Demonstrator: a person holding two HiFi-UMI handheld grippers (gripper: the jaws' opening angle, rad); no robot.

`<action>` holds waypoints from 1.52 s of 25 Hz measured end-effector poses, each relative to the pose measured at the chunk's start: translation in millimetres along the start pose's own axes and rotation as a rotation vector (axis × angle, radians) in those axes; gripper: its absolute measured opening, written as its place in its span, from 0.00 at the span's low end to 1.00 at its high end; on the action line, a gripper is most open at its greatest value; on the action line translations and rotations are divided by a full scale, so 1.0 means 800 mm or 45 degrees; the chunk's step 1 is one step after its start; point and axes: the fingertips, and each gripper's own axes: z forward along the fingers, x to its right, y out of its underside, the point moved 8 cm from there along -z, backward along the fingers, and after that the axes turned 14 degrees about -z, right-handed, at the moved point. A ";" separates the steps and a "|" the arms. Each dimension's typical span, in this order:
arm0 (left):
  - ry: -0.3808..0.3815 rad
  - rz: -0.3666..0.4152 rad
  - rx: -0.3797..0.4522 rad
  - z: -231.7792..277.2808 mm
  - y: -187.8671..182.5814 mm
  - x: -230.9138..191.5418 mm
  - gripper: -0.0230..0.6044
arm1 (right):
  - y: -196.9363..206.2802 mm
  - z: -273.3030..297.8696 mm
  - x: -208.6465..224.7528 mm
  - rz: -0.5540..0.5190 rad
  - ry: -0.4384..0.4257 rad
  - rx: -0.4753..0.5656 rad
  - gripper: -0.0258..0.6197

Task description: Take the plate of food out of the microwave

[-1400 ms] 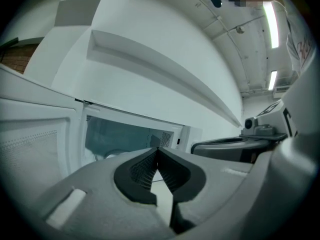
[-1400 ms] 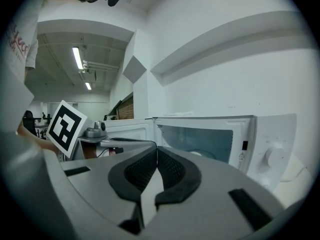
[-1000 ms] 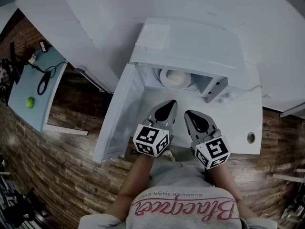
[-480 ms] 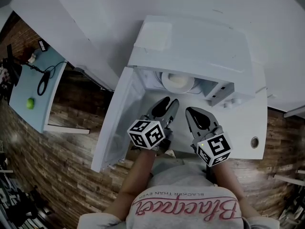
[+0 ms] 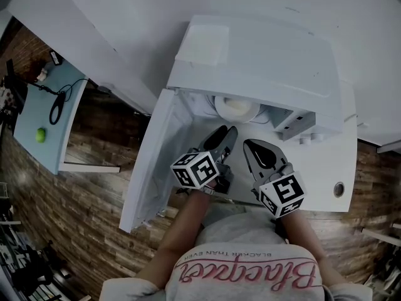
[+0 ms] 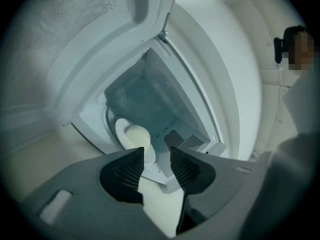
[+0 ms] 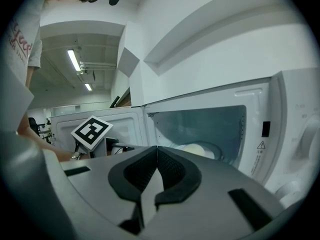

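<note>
I have the microwave (image 5: pixel 257 55) in front of me with its door (image 5: pixel 153 162) swung wide open to the left. The plate of food (image 5: pixel 237 108) sits inside the cavity, on its floor, and neither tool touches it. The food is a pale, creamy mound on a white plate; I cannot tell what it is.

My left gripper (image 5: pixel 224 132) is in front of the open cavity, pointing in. Its jaws have just been opening and now stand apart with nothing between them. In the left gripper view the plate of food (image 6: pixel 131 134) shows past the left gripper (image 6: pixel 156 151), deeper in the oven and clear of both jaws. This tool is rolled to one side: its marker cube (image 5: pixel 199 170) sits tilted, and the microwave looks slanted in its own view.

My right gripper (image 5: pixel 249 145) is just beside the left one, on its right, also in front of the opening. In the right gripper view the right gripper (image 7: pixel 157 149) has its jaws pressed together, clenched on nothing. Beyond them I see the plate of food (image 7: pixel 200 149) through the opening, and the left tool's marker cube (image 7: pixel 92 130) in front of the open door (image 7: pixel 125 126).

The microwave stands on a white counter (image 5: pixel 326 162). Away to the left, a light blue table (image 5: pixel 31 105) carries a green ball (image 5: pixel 40 135) and a black cable (image 5: pixel 57 108)
</note>
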 end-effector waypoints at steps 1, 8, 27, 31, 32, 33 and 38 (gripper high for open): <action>-0.002 -0.036 0.002 0.003 0.002 -0.004 0.31 | 0.002 0.001 0.000 0.003 -0.002 -0.003 0.06; -0.015 -0.171 -0.005 0.015 0.015 -0.032 0.31 | 0.013 0.002 0.002 0.023 -0.003 -0.029 0.06; -0.371 -0.563 0.029 0.063 0.001 -0.039 0.30 | 0.034 -0.002 0.024 0.095 -0.026 -0.074 0.06; -0.433 -0.592 0.039 0.069 -0.001 -0.039 0.28 | 0.037 -0.005 0.029 0.099 -0.021 -0.081 0.06; -0.452 -0.599 0.048 0.069 -0.001 -0.041 0.21 | 0.038 -0.006 0.031 0.100 -0.018 -0.083 0.06; -0.461 -0.606 0.058 0.069 0.000 -0.042 0.17 | 0.038 -0.006 0.032 0.101 -0.016 -0.085 0.06; -0.421 -0.669 0.086 0.066 0.003 -0.045 0.15 | 0.042 -0.011 0.035 0.098 -0.006 -0.094 0.06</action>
